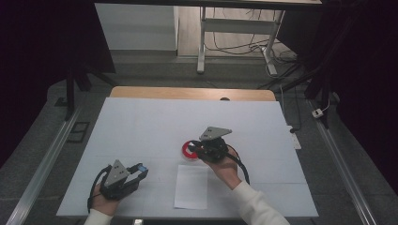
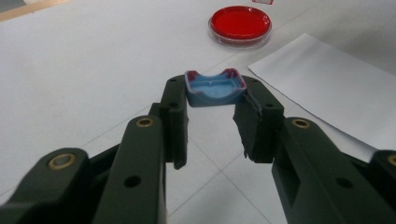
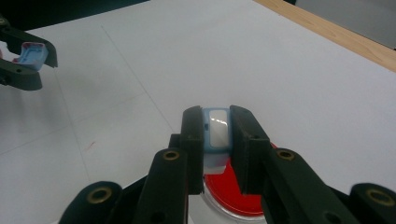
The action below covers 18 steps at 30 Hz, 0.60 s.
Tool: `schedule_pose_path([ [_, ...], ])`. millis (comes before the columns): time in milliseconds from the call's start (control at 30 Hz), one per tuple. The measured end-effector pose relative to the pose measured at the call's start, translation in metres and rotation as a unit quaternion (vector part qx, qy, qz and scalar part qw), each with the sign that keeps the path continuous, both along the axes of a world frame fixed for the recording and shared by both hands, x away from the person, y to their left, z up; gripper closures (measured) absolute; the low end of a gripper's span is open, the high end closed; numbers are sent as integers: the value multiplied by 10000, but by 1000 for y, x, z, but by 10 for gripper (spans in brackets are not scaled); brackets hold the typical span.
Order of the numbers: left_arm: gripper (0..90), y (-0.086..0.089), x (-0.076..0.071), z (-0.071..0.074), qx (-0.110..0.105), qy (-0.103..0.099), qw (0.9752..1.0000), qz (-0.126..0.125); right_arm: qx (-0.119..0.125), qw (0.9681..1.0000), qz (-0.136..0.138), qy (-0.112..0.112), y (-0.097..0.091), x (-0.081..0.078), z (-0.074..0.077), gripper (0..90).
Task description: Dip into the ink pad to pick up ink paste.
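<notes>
My left gripper [image 2: 214, 100] is shut on a small blue curved tray piece [image 2: 215, 88] with red smears at its corners, held low over the white table. It sits at the front left in the high view, left gripper [image 1: 140, 170]. My right gripper [image 3: 218, 122] is shut on a small blue-framed piece with a white face [image 3: 218, 133], held just above a round red dish [image 3: 229, 193]. In the high view the right gripper [image 1: 195, 149] hangs over the red dish [image 1: 187, 151]. The red dish [image 2: 240, 24] lies ahead of the left jaws.
A white sheet of paper [image 1: 191, 186] lies near the front edge, between the two hands; the paper [image 2: 327, 88] is right of the left jaws. The white table cover [image 1: 155, 126] ends at a wooden strip [image 1: 192, 93] at the back. The left gripper [image 3: 28, 56] appears far off.
</notes>
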State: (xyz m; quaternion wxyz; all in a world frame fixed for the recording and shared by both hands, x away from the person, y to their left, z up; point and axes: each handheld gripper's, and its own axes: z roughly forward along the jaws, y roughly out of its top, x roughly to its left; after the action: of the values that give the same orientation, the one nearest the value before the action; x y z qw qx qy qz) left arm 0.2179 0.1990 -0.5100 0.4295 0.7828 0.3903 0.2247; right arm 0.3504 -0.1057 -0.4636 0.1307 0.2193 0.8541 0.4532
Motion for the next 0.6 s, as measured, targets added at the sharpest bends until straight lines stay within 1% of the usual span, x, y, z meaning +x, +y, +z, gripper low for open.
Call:
schedule_pose_path([
  [600,648,-2,2,0,9,6,10000,-46,26,9999,108,-23,-2,-10,4,750],
])
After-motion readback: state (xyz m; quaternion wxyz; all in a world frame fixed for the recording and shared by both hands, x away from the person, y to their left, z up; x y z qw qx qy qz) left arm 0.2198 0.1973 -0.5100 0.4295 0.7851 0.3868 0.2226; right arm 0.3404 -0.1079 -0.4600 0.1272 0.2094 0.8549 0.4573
